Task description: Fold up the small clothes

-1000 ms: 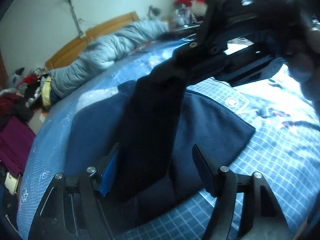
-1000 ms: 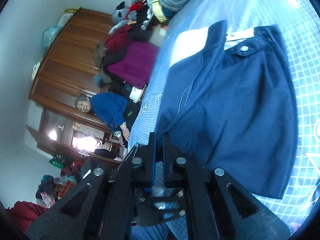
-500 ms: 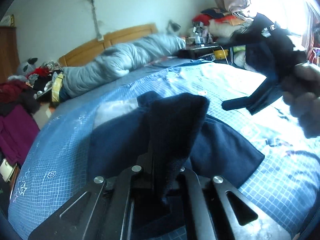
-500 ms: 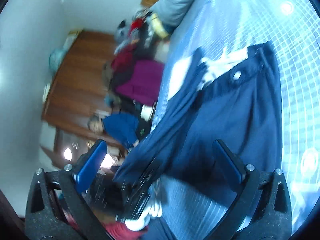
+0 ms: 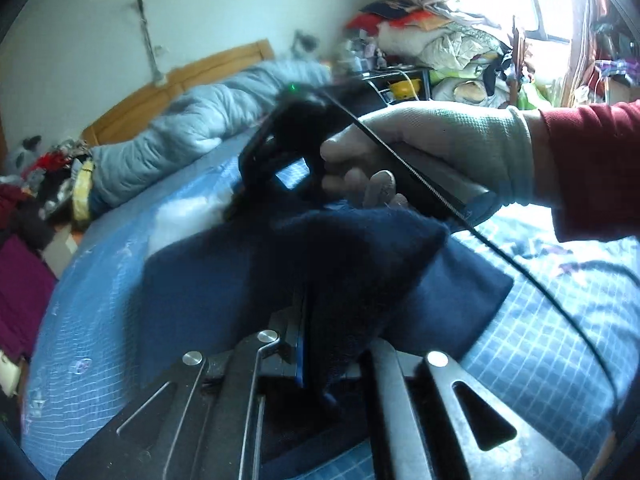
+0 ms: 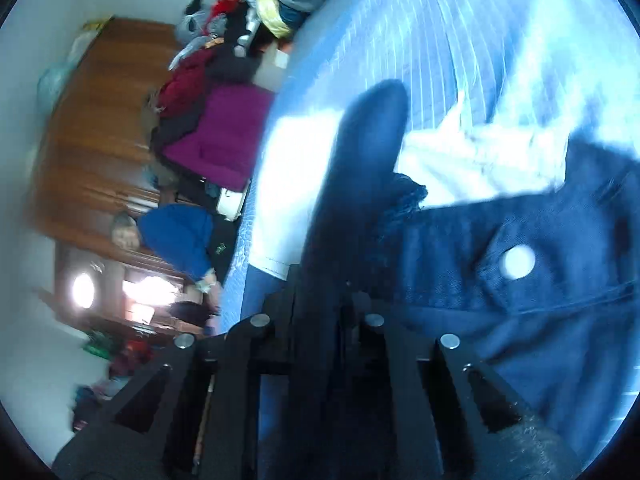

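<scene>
A small navy garment [image 5: 208, 292] lies flat on the blue checked bedsheet [image 5: 540, 340]. My left gripper [image 5: 308, 320] is shut on a raised fold of it, which stands up as a dark peak in front of the camera. My right gripper [image 5: 256, 184], held by a gloved hand [image 5: 432, 148] with a red sleeve, is low at the garment's far end. In the right wrist view my right gripper [image 6: 320, 292] is shut on a dark strip of the garment [image 6: 520, 340], beside a flap with a white button [image 6: 518, 262].
A grey quilt [image 5: 192, 132] lies along the wooden headboard [image 5: 160, 96]. A white cloth [image 6: 480, 160] lies under the garment's far end. Piles of clothes [image 5: 24, 280] sit past the bed's left edge. A person in blue [image 6: 176, 236] crouches by a wooden wardrobe [image 6: 92, 120].
My left gripper went from open to shut on the fold that the right gripper held up. My right gripper let go, swung to the garment's far end and shut on it there.
</scene>
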